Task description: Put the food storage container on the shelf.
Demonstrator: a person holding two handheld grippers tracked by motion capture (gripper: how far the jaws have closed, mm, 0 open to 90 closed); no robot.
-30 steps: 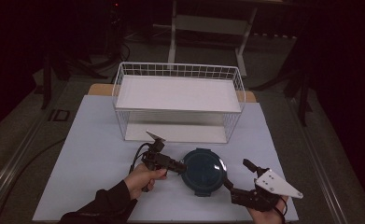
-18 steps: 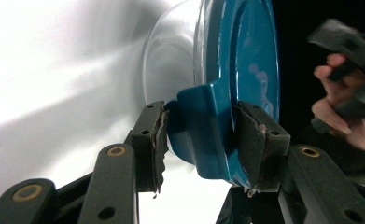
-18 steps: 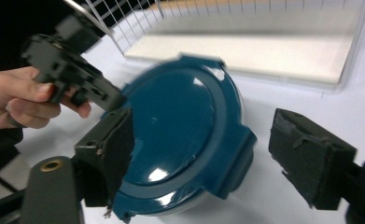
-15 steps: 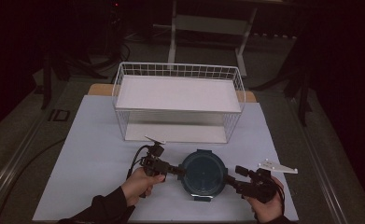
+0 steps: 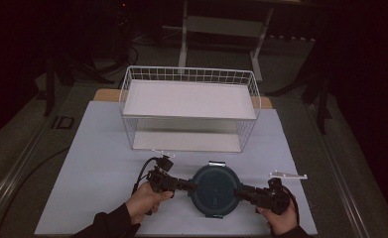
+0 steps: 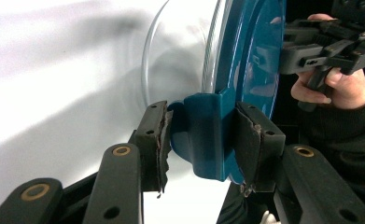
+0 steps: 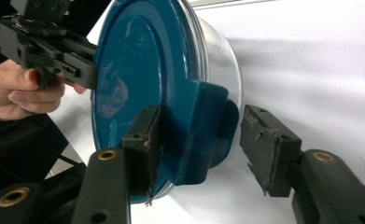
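Observation:
A round clear container with a dark teal lid (image 5: 215,188) lies on the white mat near the front edge. My left gripper (image 5: 191,187) comes in from the left, shut on the lid's left clip tab (image 6: 203,135), with both pads pressed on it. From the right, my right gripper (image 5: 237,192) straddles the opposite clip tab (image 7: 213,126). Its jaws have just been closing. One pad (image 7: 145,140) lies against the lid, and the other pad (image 7: 264,144) still stands off the tab with a gap.
A white wire basket (image 5: 189,74) with a flat shelf stands behind the container at the middle of the mat (image 5: 97,148). A person's hands hold both grippers at the front edge. Dark floor and a stand lie beyond the table.
The right gripper has dropped and moved left to the container, its jaws narrowing around the right tab. The left gripper has stayed on the left tab.

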